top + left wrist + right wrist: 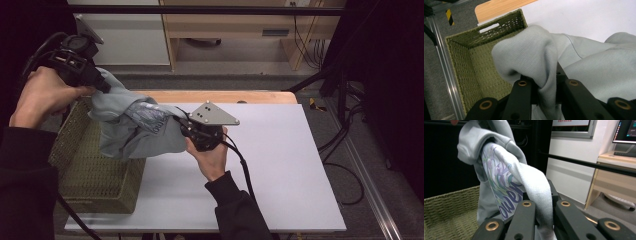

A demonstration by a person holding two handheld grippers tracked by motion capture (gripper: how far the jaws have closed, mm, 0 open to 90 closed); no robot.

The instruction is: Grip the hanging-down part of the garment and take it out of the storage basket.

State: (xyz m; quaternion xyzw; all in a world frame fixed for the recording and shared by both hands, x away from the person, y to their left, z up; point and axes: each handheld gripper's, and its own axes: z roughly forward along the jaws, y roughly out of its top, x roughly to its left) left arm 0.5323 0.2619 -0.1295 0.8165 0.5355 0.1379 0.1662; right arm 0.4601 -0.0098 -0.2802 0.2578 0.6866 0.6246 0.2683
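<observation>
A pale grey sweatshirt (132,127) with a printed purple and green design hangs between both grippers above the left part of the table. My left gripper (102,84), held high at the left, is shut on one bunch of the sweatshirt (534,57). My right gripper (181,127), lower and near the table's middle, is shut on another fold of the sweatshirt (534,185), with the print beside the jaws. The cloth sags over the near edge of an olive woven basket (95,175).
The basket (474,72) stands on the left of the white tabletop (280,160), its inside bare where it shows. A wooden board edge (225,96) runs along the table's back. Cables and a metal rail lie on the floor at the right.
</observation>
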